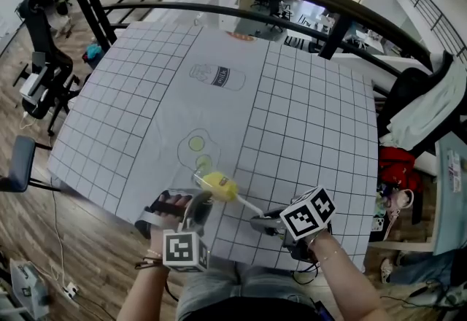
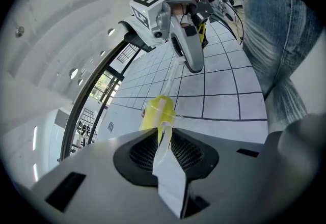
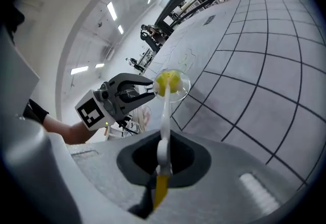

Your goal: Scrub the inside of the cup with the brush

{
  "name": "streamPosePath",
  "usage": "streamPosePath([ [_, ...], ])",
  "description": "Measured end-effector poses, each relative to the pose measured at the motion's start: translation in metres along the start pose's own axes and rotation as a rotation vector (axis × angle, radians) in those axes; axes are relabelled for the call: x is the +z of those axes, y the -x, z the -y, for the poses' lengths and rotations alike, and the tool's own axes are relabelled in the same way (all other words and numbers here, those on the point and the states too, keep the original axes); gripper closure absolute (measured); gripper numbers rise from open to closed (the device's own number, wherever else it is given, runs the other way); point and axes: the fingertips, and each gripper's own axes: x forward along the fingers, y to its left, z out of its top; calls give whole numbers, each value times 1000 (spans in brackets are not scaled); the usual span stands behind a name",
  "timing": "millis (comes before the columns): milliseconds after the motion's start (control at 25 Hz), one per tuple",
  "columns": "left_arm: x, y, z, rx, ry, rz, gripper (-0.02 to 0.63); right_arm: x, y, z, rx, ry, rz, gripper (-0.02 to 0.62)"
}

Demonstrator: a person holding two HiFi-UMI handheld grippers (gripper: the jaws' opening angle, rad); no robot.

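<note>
Cup of thin clear plastic, over gridded white table's near edge, one wall pinched by left gripper; yellow-headed white-handled brush, clamped in right gripper, head inside: hard scrubbing could buckle that wall, twisting cup free.

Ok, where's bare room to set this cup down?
Most of the white gridded mat lies bare: its right half and the far end beyond the printed bottle outline. Crowded at the near edge, where the left claw holds the clear plastic cup and the right claw the yellow-headed brush.
</note>
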Motion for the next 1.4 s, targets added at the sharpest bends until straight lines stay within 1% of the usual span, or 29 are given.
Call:
streamPosePath([
  [240, 2, 2, 0, -7, 14, 6, 515, -1, -2, -5, 107, -116, 32, 595],
  [440, 0, 1, 3, -11, 7, 7, 515, -2, -4, -7, 150, -158, 44, 595],
  [560, 1, 1, 2, -13, 10, 5, 515, -2, -3, -6, 152, -159, 45, 595],
  [680, 0, 0, 3, -13, -2, 4, 515, -3, -3, -5, 119, -127, 42, 595],
  [1160, -2, 1, 3, -16, 17, 12, 515, -1, 1, 3, -119, 114, -1, 595],
  [1400, -1, 1, 0, -20, 27, 18, 515, 1, 4, 8, -217, 224, -12, 595],
])
